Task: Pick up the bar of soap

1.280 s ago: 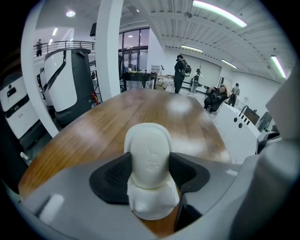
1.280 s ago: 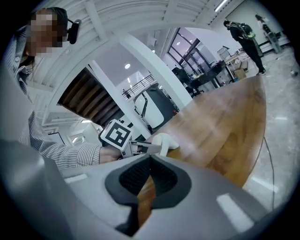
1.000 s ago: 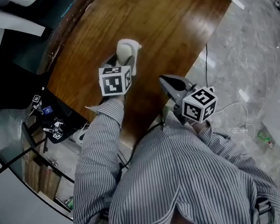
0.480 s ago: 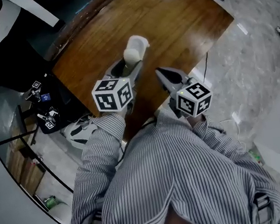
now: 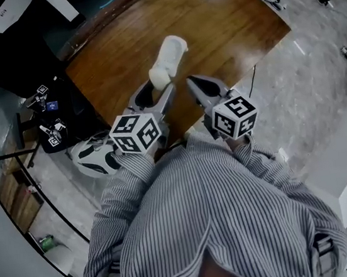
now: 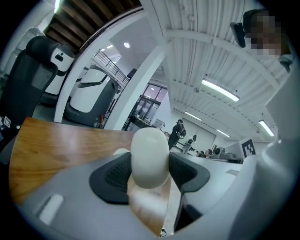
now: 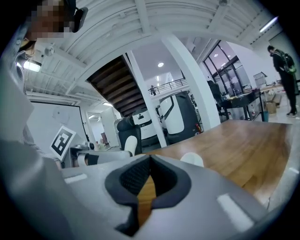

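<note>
The bar of soap (image 5: 168,60) is a pale, rounded white bar, held up over the brown wooden table (image 5: 227,20). My left gripper (image 5: 156,87) is shut on its near end, and the bar sticks out forward and upward past the jaws. In the left gripper view the soap (image 6: 150,157) is pinched between the two dark pads (image 6: 112,176). My right gripper (image 5: 192,81) hangs just to the right of it, shut with nothing in it. In the right gripper view its pads (image 7: 140,176) meet, with only the table seen past them.
A small white rounded thing (image 7: 192,159) lies on the table beyond the right jaws. A light shoe (image 5: 97,157) and a stand with markers (image 5: 47,119) are on the floor left of the table. A cable (image 5: 255,76) hangs off the table's near edge.
The left gripper has drawn back toward the person with the soap in its jaws, and the bar now points up and away. The right gripper has moved closer beside it.
</note>
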The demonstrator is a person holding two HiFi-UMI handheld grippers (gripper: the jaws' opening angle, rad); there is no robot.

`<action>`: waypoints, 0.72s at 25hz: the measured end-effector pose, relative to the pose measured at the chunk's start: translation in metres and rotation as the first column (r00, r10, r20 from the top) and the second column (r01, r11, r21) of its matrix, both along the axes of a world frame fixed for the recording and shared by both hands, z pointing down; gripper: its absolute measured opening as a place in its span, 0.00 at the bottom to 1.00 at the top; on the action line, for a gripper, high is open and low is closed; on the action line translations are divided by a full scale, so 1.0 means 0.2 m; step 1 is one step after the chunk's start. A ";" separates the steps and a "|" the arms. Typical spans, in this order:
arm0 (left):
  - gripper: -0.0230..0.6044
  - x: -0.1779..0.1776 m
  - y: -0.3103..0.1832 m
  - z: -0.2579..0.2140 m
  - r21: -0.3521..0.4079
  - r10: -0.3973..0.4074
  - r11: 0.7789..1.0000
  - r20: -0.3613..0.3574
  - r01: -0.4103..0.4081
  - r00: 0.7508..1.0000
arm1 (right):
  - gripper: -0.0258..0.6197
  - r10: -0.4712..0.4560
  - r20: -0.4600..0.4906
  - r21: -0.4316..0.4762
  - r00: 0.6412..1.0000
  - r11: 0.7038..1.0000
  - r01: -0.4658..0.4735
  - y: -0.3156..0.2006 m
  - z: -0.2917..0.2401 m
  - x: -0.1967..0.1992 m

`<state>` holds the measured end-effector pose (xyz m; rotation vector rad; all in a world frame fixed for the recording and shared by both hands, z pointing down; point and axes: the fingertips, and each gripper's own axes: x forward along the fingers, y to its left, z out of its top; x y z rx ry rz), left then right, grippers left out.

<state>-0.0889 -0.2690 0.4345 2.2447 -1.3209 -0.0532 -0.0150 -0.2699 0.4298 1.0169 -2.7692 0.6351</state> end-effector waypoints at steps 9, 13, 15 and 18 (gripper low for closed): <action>0.45 -0.03 0.08 0.02 -0.007 -0.033 0.999 -0.025 0.033 0.999 | 0.04 -0.027 -0.042 -0.003 0.999 1.000 0.027 0.05 0.03 -0.03; 0.45 -0.05 0.08 0.02 0.001 -0.038 0.999 -0.030 0.038 0.999 | 0.04 -0.031 -0.057 0.004 0.998 1.000 0.031 0.06 0.04 -0.04; 0.45 -0.05 0.08 0.02 0.003 -0.037 0.999 -0.028 0.037 0.999 | 0.04 -0.029 -0.060 0.006 0.998 1.000 0.029 0.06 0.04 -0.04; 0.45 -0.04 0.08 0.03 0.000 -0.032 0.999 0.002 0.032 0.999 | 0.04 -0.030 -0.063 0.004 0.998 1.000 0.031 0.06 0.04 -0.04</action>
